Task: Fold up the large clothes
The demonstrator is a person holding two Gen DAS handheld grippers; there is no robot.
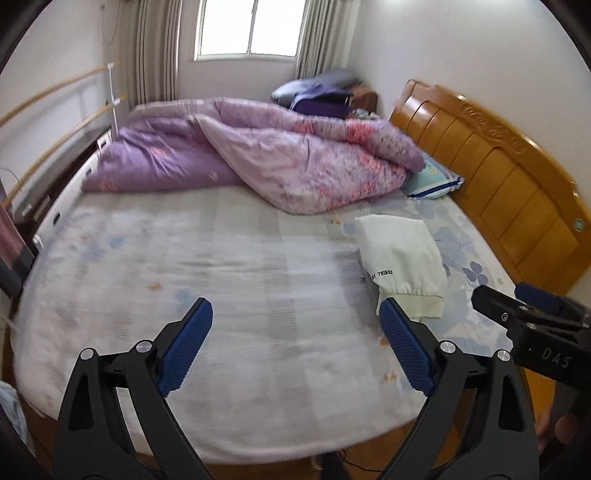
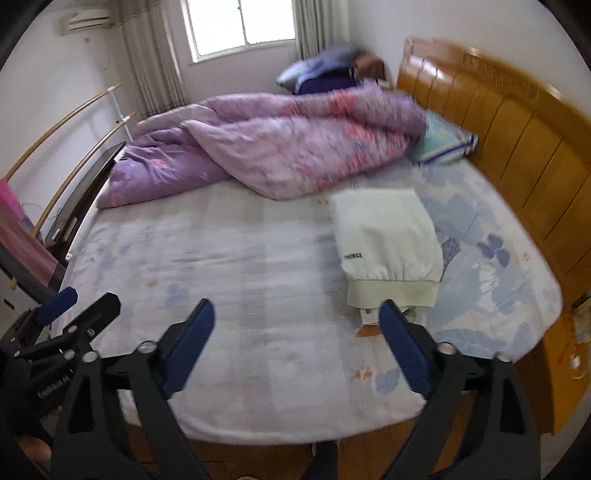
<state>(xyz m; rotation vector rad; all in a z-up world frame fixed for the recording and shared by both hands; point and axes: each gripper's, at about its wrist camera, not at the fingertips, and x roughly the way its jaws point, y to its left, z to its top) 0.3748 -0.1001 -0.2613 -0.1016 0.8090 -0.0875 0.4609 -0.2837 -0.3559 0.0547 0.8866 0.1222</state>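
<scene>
Both views are smearing with motion blur, so the print on the bed sheet (image 1: 221, 266) is washing out into pale patches, and the black lettering on the folded garment (image 1: 402, 254) is reading only in part, its first word creased under. The near edge of the bed is being cut off by the gripper frames, and a dark heap (image 1: 317, 92) in the far corner is too blurred to name.

The garment is lying on the bed's right half, near the headboard (image 1: 491, 173), a cream, fleecy rectangle with a ribbed cuff or hem at its near end and a small tag poking out beneath. It is sitting apart from both tools.

The left gripper (image 1: 295, 347) is hanging over the mattress with its jaws spread wide, blue textured pads (image 1: 184, 350) facing in and holding nothing. The right gripper (image 2: 295, 347) is likewise gaping, empty, its right pad just short of the cuff.

Behind, a puffy lilac quilt (image 1: 258, 158) with pink blotches is lying crumpled across the bed, partly covering a teal pillow (image 1: 432, 181). The glossy, panelled wooden headboard is curving along the right, curtains (image 1: 155, 51) are framing a bright window (image 1: 251, 27), and two wooden rails (image 1: 51, 110) are running along the left wall
</scene>
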